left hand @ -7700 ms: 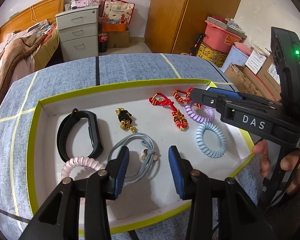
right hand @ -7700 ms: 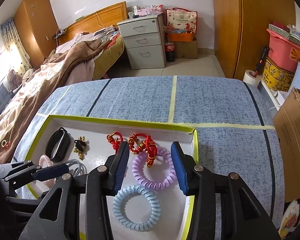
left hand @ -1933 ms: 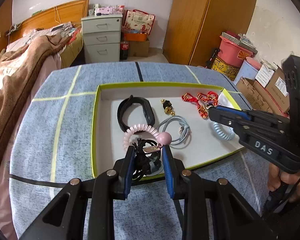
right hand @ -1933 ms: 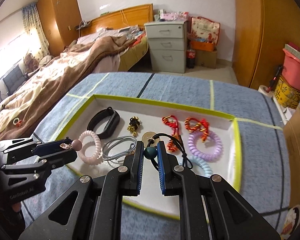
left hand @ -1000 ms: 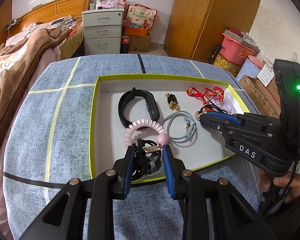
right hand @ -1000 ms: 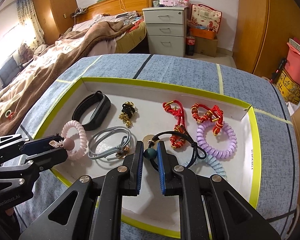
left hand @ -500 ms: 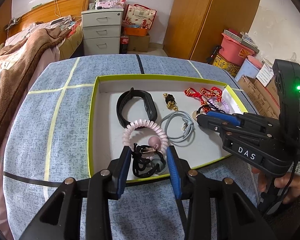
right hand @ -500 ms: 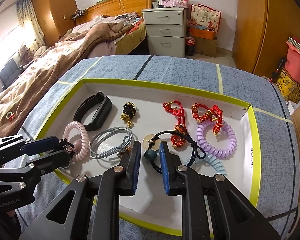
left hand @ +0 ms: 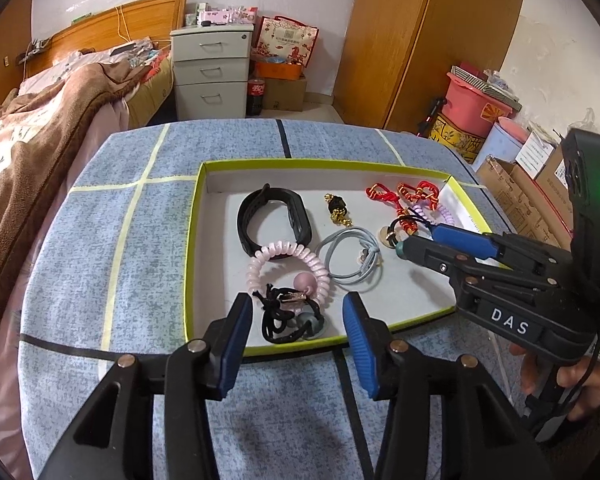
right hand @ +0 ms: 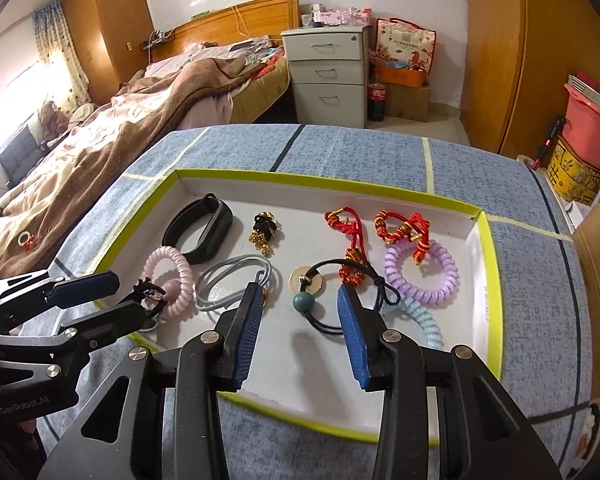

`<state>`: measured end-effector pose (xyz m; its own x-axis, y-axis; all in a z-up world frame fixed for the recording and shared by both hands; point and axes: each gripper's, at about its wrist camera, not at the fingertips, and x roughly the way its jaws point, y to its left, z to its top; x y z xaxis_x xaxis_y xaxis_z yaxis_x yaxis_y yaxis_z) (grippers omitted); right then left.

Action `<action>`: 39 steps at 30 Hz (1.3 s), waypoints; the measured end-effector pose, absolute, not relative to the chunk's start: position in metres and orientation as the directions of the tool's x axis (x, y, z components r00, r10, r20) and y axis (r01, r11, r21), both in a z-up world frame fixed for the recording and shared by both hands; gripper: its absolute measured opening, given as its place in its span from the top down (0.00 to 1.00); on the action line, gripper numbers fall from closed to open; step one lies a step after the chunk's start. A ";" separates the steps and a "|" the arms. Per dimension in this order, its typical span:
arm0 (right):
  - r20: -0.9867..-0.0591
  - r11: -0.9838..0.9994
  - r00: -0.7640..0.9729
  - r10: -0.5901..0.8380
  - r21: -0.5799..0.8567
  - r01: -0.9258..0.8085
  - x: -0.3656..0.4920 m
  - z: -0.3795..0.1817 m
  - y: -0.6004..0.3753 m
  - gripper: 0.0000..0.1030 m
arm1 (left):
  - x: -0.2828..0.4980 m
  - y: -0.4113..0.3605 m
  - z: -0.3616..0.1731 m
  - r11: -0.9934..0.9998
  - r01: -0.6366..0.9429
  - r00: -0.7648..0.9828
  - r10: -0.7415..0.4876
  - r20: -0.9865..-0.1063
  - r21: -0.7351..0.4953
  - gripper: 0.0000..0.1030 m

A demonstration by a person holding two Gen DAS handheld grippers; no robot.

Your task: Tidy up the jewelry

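A white tray with a lime rim lies on the blue table. My left gripper hangs over its near left corner, jaws opening. A black hair tie with a pink bead lies between the pads, free of both. My right gripper is over the tray's middle, jaws opening too. A black hair tie with a green bead and gold disc rests on the tray floor between its pads, untouched. Each gripper also shows in the other view: the right gripper, the left gripper.
The tray also holds a black wristband, pink coil, grey elastic, gold charm, red cords, purple coil and pale blue coil. A bed is left, cardboard boxes right.
Both grippers have opened wide over the last second. The pink-bead tie and the green-bead tie, pinched before, now lie loose on the tray floor.
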<state>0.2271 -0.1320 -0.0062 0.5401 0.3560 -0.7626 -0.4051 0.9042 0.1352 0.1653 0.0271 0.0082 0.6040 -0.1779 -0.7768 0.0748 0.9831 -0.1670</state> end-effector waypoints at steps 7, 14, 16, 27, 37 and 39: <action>-0.745 0.922 0.579 0.330 0.124 -0.366 0.204 0.004 -0.141 0.61 | 0.149 0.022 0.019 0.989 0.053 0.633 -0.143 -0.761 -0.141 0.47; -0.693 0.944 0.661 0.288 0.090 -0.317 0.167 0.022 -0.150 0.61 | 0.126 0.015 0.031 0.996 -0.002 0.694 -0.065 -0.717 -0.092 0.46; -0.686 0.947 0.670 0.284 0.093 -0.306 0.159 0.023 -0.153 0.61 | 0.121 0.013 0.032 0.996 -0.010 0.697 -0.055 -0.715 -0.086 0.46; -0.662 0.952 0.696 0.278 0.094 -0.292 0.122 0.027 -0.160 0.61 | 0.096 0.004 0.035 0.995 -0.096 0.731 0.061 -0.680 -0.014 0.46; -0.651 0.952 0.704 0.282 0.099 -0.290 0.107 0.030 -0.159 0.61 | 0.084 0.002 0.037 0.994 -0.103 0.742 0.063 -0.668 -0.021 0.46; -0.649 0.952 0.706 0.283 0.098 -0.291 0.105 0.031 -0.158 0.61 | 0.083 0.002 0.038 0.994 -0.102 0.744 0.060 -0.666 -0.025 0.46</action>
<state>0.1054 -0.1580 0.0314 0.7060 0.2827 -0.6494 -0.2909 0.9517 0.0981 0.0826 0.0022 0.0376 0.7438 0.0597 -0.6657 -0.1018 0.9945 -0.0246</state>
